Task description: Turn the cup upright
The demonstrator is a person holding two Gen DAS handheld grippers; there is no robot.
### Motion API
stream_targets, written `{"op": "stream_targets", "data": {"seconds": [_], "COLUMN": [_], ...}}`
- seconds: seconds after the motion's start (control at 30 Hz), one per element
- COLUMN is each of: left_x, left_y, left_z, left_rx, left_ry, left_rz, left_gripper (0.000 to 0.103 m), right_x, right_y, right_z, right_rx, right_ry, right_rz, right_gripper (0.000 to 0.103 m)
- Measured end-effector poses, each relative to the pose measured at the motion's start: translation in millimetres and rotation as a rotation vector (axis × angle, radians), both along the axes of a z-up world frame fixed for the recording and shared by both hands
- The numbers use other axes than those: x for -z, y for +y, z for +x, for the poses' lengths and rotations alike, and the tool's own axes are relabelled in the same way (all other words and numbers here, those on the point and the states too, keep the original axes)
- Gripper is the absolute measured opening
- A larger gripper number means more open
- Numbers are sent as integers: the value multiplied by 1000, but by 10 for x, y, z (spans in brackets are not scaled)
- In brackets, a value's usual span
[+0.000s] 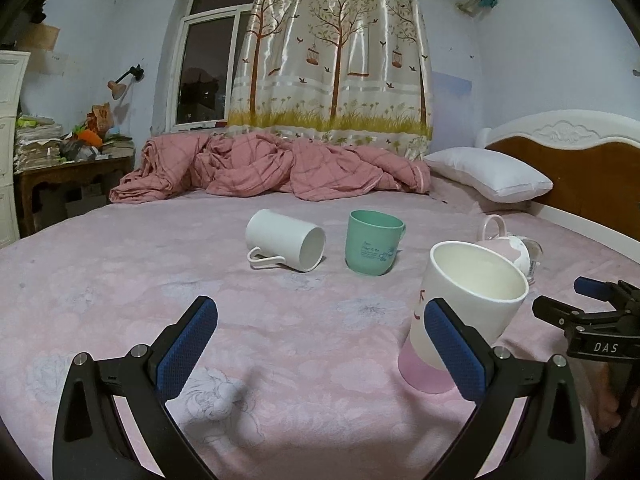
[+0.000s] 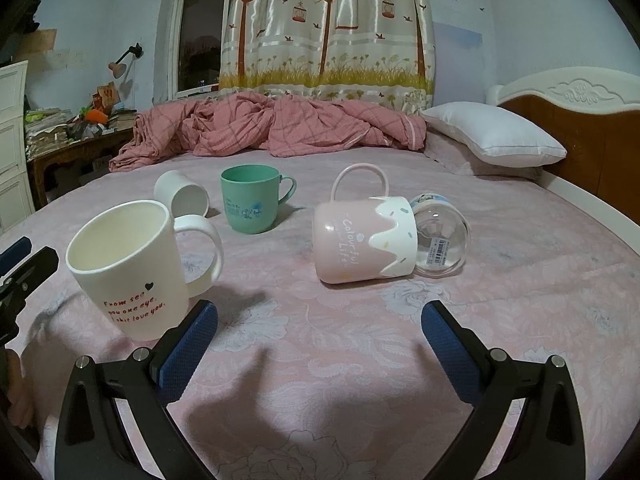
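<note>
A white mug with red writing (image 2: 132, 272) stands upright on the pink bedsheet; in the left wrist view (image 1: 464, 312) it stands just beyond my right finger. A pink and white mug (image 2: 360, 240) lies on its side, handle up, and shows partly behind the white mug in the left wrist view (image 1: 508, 246). A plain white mug (image 1: 284, 246) lies on its side, also in the right wrist view (image 2: 182, 194). A green mug (image 1: 372, 242) stands upright. My left gripper (image 1: 320, 344) is open and empty. My right gripper (image 2: 320, 344) is open and empty, short of the pink mug.
A clear glass (image 2: 440, 236) lies on its side against the pink mug's mouth. A crumpled pink quilt (image 1: 272, 168) and white pillow (image 1: 488, 174) lie at the far side. The headboard (image 1: 580, 168) is right, a cluttered side table (image 1: 72, 160) left.
</note>
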State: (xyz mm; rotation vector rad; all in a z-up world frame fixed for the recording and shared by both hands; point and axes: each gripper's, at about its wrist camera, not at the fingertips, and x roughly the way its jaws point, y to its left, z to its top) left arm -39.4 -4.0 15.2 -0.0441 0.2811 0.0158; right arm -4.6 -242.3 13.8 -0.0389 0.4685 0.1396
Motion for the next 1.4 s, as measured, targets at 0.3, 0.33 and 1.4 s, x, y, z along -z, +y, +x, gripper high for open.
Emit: {"op": "stream_targets", "data": {"seconds": [0.3,0.33,1.4], "left_x": [16,22,8], "left_y": [-38,-45,-57], "left_z": [-17,-17,-3], "left_rx": [-2,-1,-1], "left_ry": [-10,-9,-7], "left_rz": [12,15,17], "left_gripper": [103,103,103], "right_x": [1,7,-7], "right_y": [4,6,20], "right_z": [1,3,2], "right_rx": [-1,-1,-1], "right_ry": [2,3,6], "right_rz": [-6,-7,-13], "right_gripper": [103,103,103]}}
